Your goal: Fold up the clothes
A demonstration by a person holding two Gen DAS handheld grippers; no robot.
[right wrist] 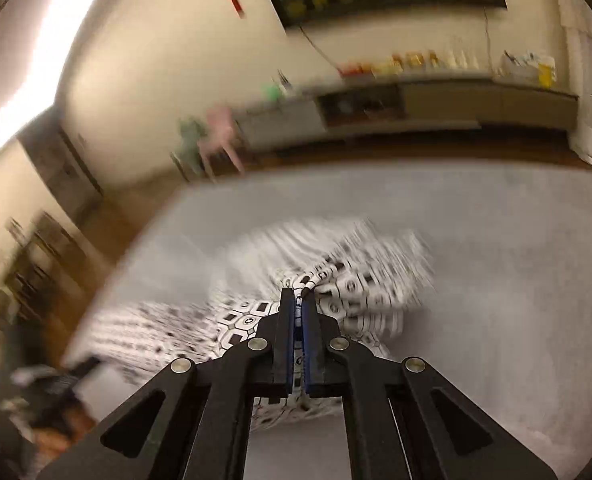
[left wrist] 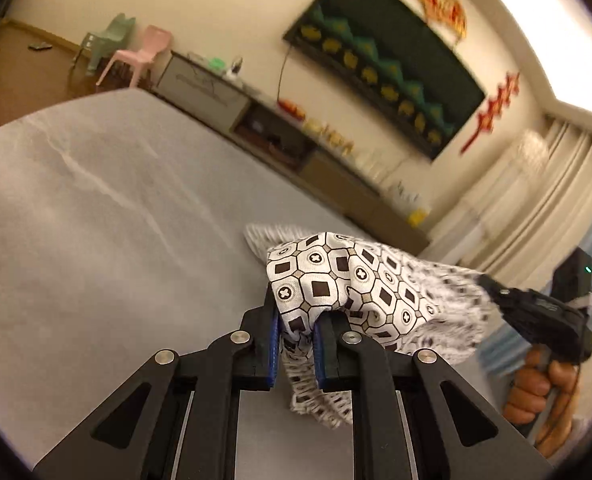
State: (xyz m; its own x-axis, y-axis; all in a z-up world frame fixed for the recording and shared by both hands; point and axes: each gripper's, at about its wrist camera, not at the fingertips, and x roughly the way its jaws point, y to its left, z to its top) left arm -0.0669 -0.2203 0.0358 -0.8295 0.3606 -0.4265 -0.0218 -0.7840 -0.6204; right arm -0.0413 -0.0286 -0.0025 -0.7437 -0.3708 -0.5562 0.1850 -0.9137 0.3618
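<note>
A white garment (left wrist: 336,276) printed with black squares and rings hangs stretched between my two grippers above the grey bed (left wrist: 95,200). My left gripper (left wrist: 296,308) is shut on a bunched fold of it, with cloth trailing down between the blue pads. At the right of the left wrist view, a hand (left wrist: 536,384) holds my right gripper (left wrist: 492,284), clamped on the garment's other end. In the right wrist view my right gripper (right wrist: 299,296) is shut on a thin edge of the blurred garment (right wrist: 356,280). The left gripper (right wrist: 55,376) shows only as a dark blur at the lower left.
The grey bed surface (right wrist: 496,260) spreads wide around the garment. Beyond it stand a long low cabinet (left wrist: 279,136) with small items, a pink chair (left wrist: 135,60) and a green chair (left wrist: 103,44). A dark panel (left wrist: 384,60) hangs on the wall. Pale curtains (left wrist: 536,208) hang at the right.
</note>
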